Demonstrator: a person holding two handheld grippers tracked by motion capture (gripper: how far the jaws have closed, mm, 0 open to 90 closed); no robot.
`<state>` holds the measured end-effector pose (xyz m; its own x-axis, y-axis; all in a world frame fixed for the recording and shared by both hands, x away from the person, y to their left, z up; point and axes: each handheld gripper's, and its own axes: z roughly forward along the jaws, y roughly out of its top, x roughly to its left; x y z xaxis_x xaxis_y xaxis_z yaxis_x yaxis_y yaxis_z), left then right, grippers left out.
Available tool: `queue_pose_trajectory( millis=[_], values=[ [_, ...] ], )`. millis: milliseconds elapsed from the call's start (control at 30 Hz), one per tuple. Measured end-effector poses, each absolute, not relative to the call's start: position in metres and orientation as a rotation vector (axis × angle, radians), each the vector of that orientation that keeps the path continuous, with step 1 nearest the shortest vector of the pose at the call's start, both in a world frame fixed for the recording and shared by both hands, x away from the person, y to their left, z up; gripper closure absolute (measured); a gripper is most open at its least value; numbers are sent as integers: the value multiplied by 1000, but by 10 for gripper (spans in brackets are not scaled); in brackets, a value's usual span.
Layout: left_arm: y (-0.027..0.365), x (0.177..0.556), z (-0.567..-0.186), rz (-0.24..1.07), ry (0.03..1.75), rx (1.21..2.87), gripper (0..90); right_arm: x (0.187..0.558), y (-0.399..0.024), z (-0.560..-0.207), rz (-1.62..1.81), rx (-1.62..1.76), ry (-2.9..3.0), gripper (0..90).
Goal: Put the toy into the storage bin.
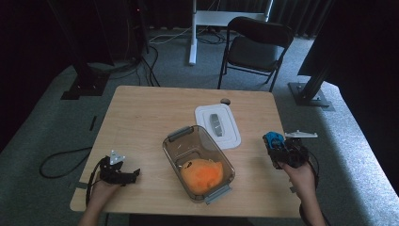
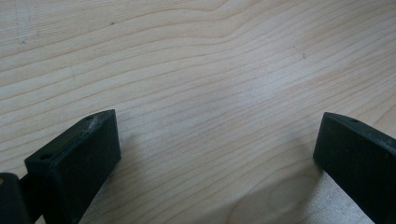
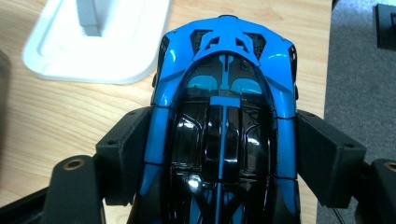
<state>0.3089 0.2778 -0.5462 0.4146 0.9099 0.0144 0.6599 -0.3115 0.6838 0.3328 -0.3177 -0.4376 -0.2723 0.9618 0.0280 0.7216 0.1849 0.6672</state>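
— Where's the little car now?

— The blue toy car (image 3: 224,121) is in the right claw (image 1: 282,149), both jaws pressed against its flanks, near the right edge of the table (image 1: 141,113). It's blue and black, glossy. I can't tell from here whether its wheels touch the wood or it hangs just above.

— And the box?

— The clear container (image 1: 198,162) sits open in the middle of the table, with something soft and orange (image 1: 202,173) already lying in its near end (a plush toy, I'd guess, though I can't make out what). Its white lid (image 1: 218,125) lies flat just behind it, touching or nearly touching the far corner.

— So how far along would you say they are?

— Nobody's told me the job, so this is a guess: it looks like packing the box. If so, one item is in, the car is gripped but not yet over the container, and the lid is yet to go on. Roughly the middle.

— The other hand?

— The left claw (image 1: 123,173) rests low near the table's front left corner, well apart from the container, jaws spread wide with nothing between them but bare wood. Idle, as far as I can see.

— Anything else around?

— A dark folding chair (image 1: 256,47) beyond the table, cables on the floor.
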Motion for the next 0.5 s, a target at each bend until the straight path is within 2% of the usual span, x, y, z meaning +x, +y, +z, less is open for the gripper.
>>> queue_pose_trajectory(
  millis=[500],
  values=[
    [278,309,-546,541,1326,2074,10,337,-283,-408,883,1457,2145,247]
  ],
)
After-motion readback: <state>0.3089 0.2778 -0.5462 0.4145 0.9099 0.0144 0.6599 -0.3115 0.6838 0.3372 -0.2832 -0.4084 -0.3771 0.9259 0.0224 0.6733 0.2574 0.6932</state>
